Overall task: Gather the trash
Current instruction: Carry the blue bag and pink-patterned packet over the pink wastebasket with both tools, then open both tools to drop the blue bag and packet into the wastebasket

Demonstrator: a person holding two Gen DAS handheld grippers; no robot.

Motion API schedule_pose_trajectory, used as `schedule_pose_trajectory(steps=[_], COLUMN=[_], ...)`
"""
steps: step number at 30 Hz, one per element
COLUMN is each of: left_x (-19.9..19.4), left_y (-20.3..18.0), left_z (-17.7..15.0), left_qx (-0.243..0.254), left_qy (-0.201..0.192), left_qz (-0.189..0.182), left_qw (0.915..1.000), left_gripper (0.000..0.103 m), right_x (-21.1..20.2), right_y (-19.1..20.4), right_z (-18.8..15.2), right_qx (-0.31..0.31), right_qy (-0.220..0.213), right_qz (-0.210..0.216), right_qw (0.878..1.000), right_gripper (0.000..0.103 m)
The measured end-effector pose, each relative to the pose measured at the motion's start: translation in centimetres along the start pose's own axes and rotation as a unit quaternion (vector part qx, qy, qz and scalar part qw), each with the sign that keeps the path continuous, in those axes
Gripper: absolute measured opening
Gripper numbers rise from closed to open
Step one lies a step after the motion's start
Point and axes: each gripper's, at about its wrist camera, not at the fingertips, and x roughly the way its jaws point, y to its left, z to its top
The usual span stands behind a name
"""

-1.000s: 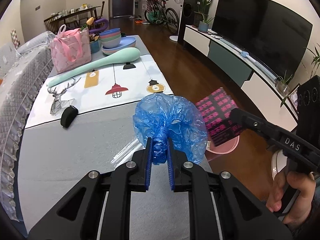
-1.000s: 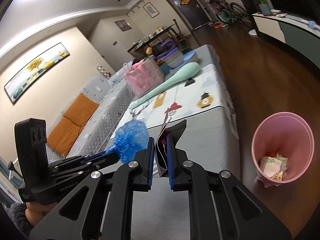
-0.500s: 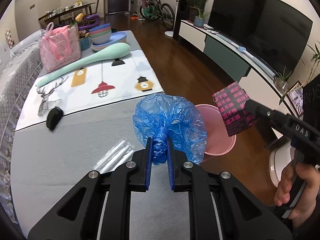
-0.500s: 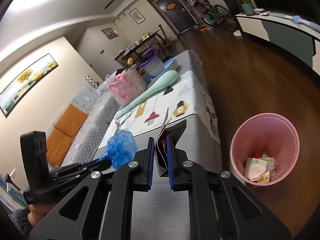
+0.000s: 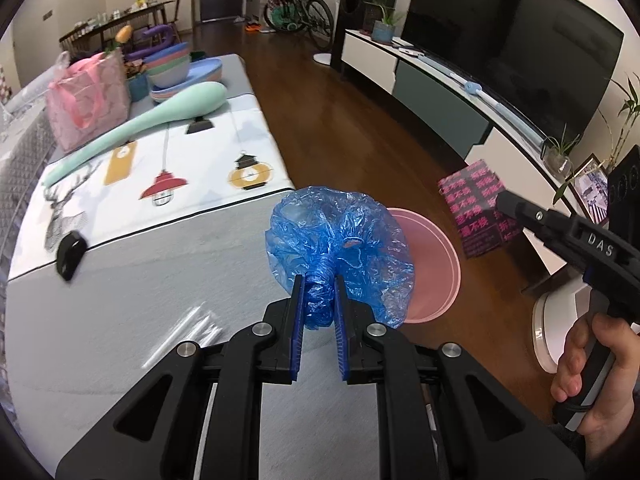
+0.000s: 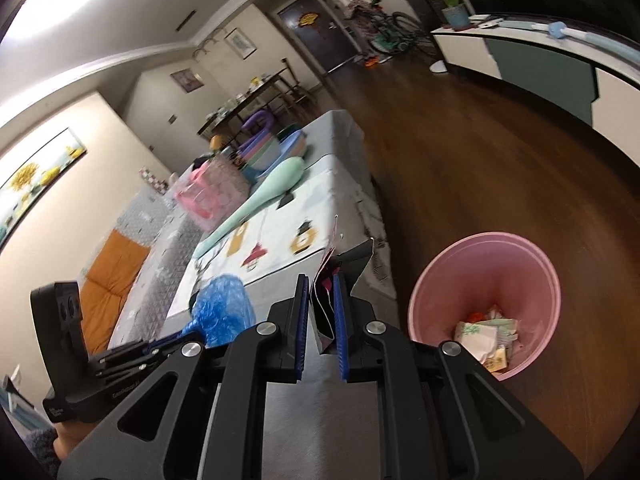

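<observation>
A crumpled blue plastic bag (image 5: 340, 256) is clamped in the fingers of the left gripper (image 5: 318, 300) above the worktop (image 5: 120, 300) edge. A black-and-pink box (image 5: 478, 208) is pinched by the right gripper (image 6: 319, 312). The pink bin (image 6: 486, 308) lies lower right, nearer the right hand. "DAS" can be read on the right gripper.

The left gripper (image 5: 318, 280) reaches up from the bottom centre of its own view, tilted steeply downward, jaws nearly closed and pinching. The right gripper (image 5: 502, 202) comes in from the right edge of that view, its handle wrapped by a hand (image 5: 592, 376) at lower right; its jaws likewise stand almost together, clamped, slanting gently downward
</observation>
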Motion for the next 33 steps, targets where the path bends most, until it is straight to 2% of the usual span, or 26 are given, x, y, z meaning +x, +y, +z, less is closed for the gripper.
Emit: schedule_pose_trajectory(steps=[4,9,15,19,24,26,27,28,29,30,31,33], left_x=[1.7,3.8,7.5,9.9,12.6,13.0,13.2,13.3,13.1,12.6,11.7,10.4], left_y=[-2.2,-4.2,-5.9,-7.9,-9.7,-9.9,-10.1,-10.0,-9.9,-9.7,-9.3,-8.3], left_z=[1.7,3.0,2.9,3.0,3.4,3.7,3.9,4.0,4.2,4.2,4.2,4.2], left_qx=[0.035,0.051,0.051,0.07,0.071,0.066,0.066,0.065,0.064,0.064,0.067,0.059], left_qy=[-0.003,-0.002,0.021,0.029,0.032,0.027,0.027,0.032,0.033,0.027,0.015,0.012], left_qz=[-0.006,-0.021,-0.036,-0.043,-0.063,-0.073,-0.07,-0.074,-0.083,-0.083,-0.074,-0.062], left_qw=[0.9994,0.9985,0.9978,0.9962,0.995,0.9948,0.995,0.9946,0.994,0.9941,0.9949,0.9963], left_gripper=[0.014,0.014,0.014,0.014,0.014,0.016,0.027,0.054,0.065,0.071,0.071,0.071], right_x=[-0.2,0.1,1.1,2.1,2.7,3.3,3.4,3.6,3.7,3.6,3.5,3.1], right_y=[-2.1,-4.9,-7.4,-9.4,-11.4,-12.1,-12.4,-12.6,-12.7,-12.8,-12.7,-12.1], right_z=[1.4,2.1,2.4,2.3,2.1,2.0,1.8,1.8,1.8,1.8,1.7,1.8], right_qx=[0.02,0.049,0.074,0.099,0.117,0.119,0.12,0.123,0.126,0.127,0.126,0.117], right_qy=[-0.017,-0.013,0.005,0.026,0.034,0.043,0.045,0.045,0.044,0.043,0.039,0.033], right_qz=[-0.018,-0.036,-0.082,-0.121,-0.144,-0.149,-0.148,-0.143,-0.141,-0.155,-0.154,-0.154], right_qw=[0.999,0.998,0.994,0.987,0.982,0.981,0.981,0.981,0.981,0.979,0.979,0.981], right_gripper=[0.013,0.013,0.013,0.013,0.013,0.013,0.017,0.023,0.039,0.084,0.092,0.09])
